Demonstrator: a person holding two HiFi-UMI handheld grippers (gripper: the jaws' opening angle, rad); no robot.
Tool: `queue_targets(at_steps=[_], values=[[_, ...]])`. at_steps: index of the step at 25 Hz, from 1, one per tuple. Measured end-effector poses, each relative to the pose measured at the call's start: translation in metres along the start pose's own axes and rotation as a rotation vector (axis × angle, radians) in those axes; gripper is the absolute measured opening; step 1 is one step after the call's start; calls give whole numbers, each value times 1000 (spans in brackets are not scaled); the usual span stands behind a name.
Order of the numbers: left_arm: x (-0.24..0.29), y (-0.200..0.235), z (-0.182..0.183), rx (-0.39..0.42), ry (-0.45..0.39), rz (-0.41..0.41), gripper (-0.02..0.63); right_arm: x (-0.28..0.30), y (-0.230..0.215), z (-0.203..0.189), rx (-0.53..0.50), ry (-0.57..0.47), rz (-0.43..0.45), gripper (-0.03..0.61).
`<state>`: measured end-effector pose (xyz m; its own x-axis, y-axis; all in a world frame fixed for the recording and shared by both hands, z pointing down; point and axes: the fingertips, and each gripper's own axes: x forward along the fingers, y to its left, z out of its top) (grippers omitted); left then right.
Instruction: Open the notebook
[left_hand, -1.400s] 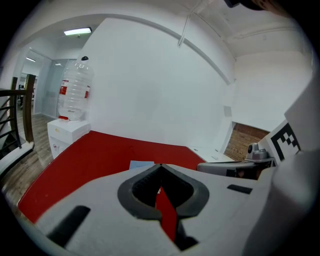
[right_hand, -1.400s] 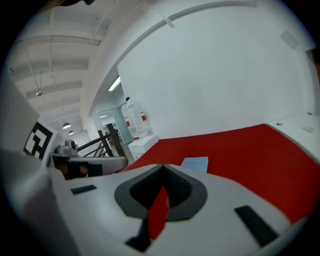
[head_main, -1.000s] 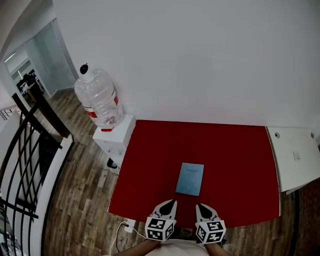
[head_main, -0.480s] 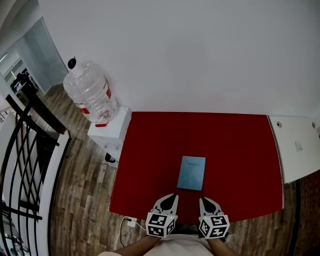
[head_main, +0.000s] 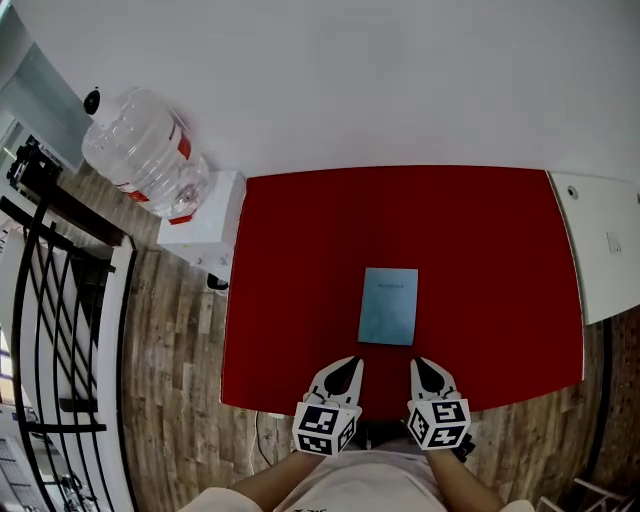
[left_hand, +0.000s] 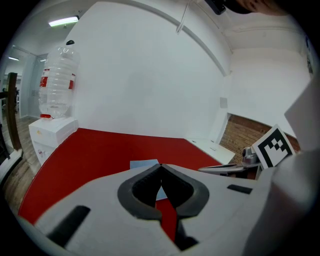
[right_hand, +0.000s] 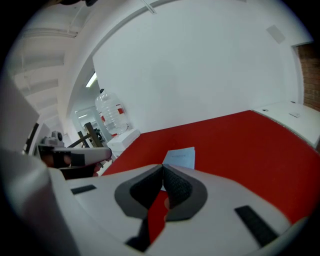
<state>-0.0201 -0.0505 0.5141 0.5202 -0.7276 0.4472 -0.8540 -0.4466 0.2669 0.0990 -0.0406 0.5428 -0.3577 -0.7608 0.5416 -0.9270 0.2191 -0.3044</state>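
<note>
A thin light-blue notebook lies shut and flat on the red table, a little in front of both grippers. In the left gripper view the notebook peeks out just past the jaw tips, and in the right gripper view the notebook lies ahead of the tips. My left gripper hangs over the table's near edge, left of the notebook, jaws shut and empty. My right gripper is beside it, right of the notebook's near corner, also shut and empty.
A white water dispenser with a large clear bottle stands off the table's left side. A white counter adjoins the right edge. A white wall runs behind the table. Black railing and wood floor lie to the left.
The head view has tilted down, so the table and notebook sit higher and nearer the centre. Both grippers have edged forward toward the notebook, still shut.
</note>
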Motion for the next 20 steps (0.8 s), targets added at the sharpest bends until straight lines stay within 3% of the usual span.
queue_targets(at_steps=[5,12,15,20], values=[[17,13,-8,7,15,-6,5,29,-23,-15,33,29,-73,8],[34,20,-26,-12,39,-16,5,67,-49,-45,79,95,-111,11],[39,20,-35,-12,63,-26,5,84,-57,-62,129,140,-103,63],[44,24,-46,-19,89,-25,5,108,-69,-85,178,196,-116,84]])
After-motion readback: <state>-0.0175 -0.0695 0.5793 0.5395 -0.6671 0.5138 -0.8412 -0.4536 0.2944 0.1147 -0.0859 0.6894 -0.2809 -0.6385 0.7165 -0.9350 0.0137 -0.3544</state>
